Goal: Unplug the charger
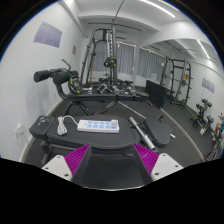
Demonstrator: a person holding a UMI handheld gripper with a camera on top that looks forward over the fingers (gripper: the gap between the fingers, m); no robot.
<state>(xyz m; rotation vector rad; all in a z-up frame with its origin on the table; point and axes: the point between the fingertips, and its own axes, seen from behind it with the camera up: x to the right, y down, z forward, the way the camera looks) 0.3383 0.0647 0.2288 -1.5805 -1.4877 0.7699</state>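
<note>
Black padded bench (62, 128) carries a white cable (64, 124) at ten o'clock from the fingers, then a white power strip (100, 125) straight ahead at twelve. Gripper (112, 159) is open, its pink pads (78, 158) apart and holding nothing.

White power strip (100, 125), black bench (60, 130), magenta-padded fingers (78, 157).

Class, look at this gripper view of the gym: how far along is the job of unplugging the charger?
Nothing looks done yet. The gripper is open and empty, its fingers short of the white power strip lying on the black bench. Left: reach the strip, grasp the charger, pull it out.
</note>
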